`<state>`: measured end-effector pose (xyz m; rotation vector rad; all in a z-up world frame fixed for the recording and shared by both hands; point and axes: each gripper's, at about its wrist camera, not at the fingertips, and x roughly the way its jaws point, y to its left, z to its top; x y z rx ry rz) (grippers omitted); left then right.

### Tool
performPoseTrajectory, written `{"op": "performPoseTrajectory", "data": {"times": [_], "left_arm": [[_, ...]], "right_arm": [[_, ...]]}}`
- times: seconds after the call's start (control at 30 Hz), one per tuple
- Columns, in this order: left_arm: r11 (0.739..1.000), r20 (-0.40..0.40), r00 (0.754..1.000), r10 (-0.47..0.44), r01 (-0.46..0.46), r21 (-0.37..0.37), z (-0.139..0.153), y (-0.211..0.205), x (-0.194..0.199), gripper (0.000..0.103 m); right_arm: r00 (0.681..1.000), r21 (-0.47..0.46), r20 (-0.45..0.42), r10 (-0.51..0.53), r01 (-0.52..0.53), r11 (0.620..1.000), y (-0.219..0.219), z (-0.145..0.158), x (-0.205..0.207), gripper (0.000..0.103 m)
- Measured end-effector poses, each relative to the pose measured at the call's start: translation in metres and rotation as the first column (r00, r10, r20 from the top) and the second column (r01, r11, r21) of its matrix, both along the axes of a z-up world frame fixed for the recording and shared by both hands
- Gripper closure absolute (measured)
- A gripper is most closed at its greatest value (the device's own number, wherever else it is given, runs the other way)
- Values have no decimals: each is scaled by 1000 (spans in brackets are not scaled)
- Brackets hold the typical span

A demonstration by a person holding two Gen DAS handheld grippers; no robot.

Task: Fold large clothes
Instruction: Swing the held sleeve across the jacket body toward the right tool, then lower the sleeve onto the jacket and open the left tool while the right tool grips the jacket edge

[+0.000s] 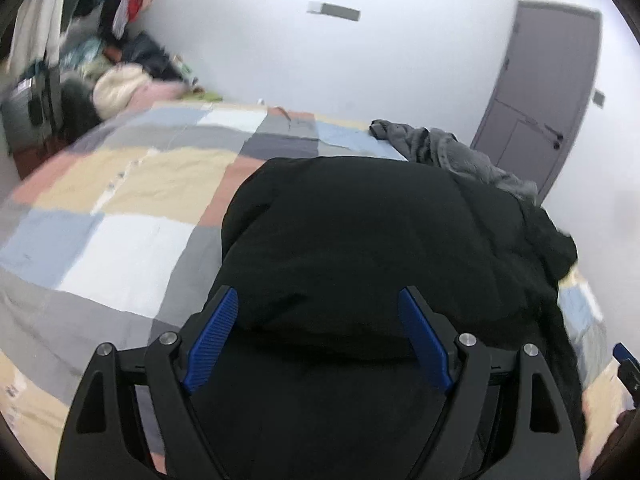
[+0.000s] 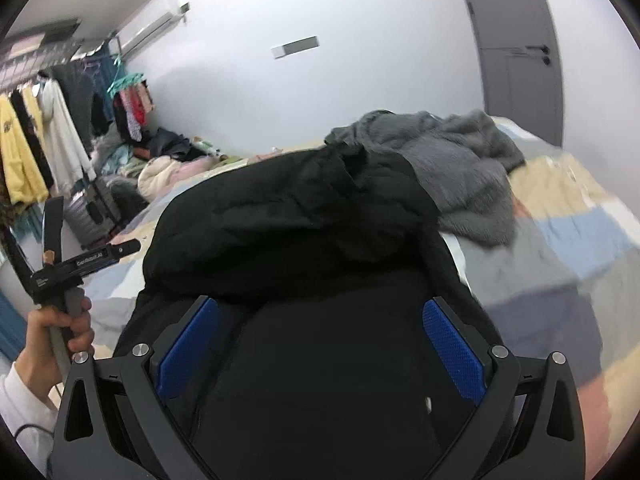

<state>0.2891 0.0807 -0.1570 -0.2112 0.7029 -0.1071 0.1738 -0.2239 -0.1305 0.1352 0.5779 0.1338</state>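
Observation:
A large black padded garment [image 1: 380, 240] lies bunched on the bed with the patchwork cover [image 1: 132, 216]. My left gripper [image 1: 318, 300] is open, its blue pads on either side of the garment's near fold. In the right wrist view the same black garment [image 2: 304, 224] fills the middle. My right gripper [image 2: 320, 312] is open, its blue pads wide apart over the black cloth. A grey fleece garment [image 2: 452, 168] lies crumpled behind the black one; it also shows in the left wrist view [image 1: 448, 148].
The left gripper's handle and the hand holding it [image 2: 64, 280] show at the left of the right wrist view. A clothes rack with hanging clothes [image 2: 52, 136] and a pile of laundry [image 2: 168, 164] stand beyond the bed. A grey door [image 1: 544, 96] is at the right.

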Motion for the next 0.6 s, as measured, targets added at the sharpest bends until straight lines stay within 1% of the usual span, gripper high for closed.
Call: {"op": "performPoseTrajectory", "data": {"times": [0.07, 0.13, 0.2, 0.27, 0.3, 0.37, 0.4, 0.43, 0.47, 0.5, 0.53, 0.57, 0.6], "left_arm": [[1000, -10, 1000, 12, -12, -21, -5, 4, 15, 21], [1000, -14, 1000, 12, -13, -17, -7, 5, 23, 21], [1000, -7, 1000, 1, -1, 5, -9, 3, 32, 21], [999, -10, 1000, -13, 13, 46, -11, -3, 42, 21], [998, -10, 1000, -17, 18, 58, -11, -3, 45, 21], [997, -7, 1000, -19, 20, 78, -12, -5, 54, 21], [996, -5, 1000, -20, 21, 82, -12, -5, 57, 21], [996, -1, 1000, -24, 24, 86, -11, -6, 62, 21], [995, 4, 1000, -30, 30, 91, -10, -9, 67, 21], [995, 6, 999, -34, 33, 97, -10, -10, 69, 21], [993, 6, 999, -36, 35, 111, -10, -12, 74, 21], [991, 6, 999, -38, 37, 127, -10, -15, 78, 21], [990, 7, 999, -40, 38, 137, -8, -18, 80, 21]], "right_arm": [[1000, -22, 4, -5, 5, 1000, 1, 4, 31, 0], [1000, 8, -4, -23, 23, 1000, -6, 4, 71, 0], [1000, 38, -11, -29, 30, 999, -15, 2, 102, 0], [998, 75, -25, -49, 51, 996, -25, -3, 136, 0], [998, 90, -33, -56, 58, 994, -29, -6, 144, 1], [997, 137, -58, -54, 61, 989, -39, -15, 169, 7], [997, 142, -62, -38, 47, 989, -38, -16, 174, 11], [998, 136, -64, -16, 24, 990, -34, -18, 180, 21], [998, 114, -67, 15, -8, 993, -28, -19, 184, 39], [997, 52, -76, 32, -28, 998, -18, -19, 187, 49], [996, -5, -83, 38, -38, 999, -10, -19, 188, 71], [997, -58, -73, 40, -44, 997, -4, -15, 185, 80], [998, -70, -57, 37, -41, 997, -3, -10, 182, 83]]}}
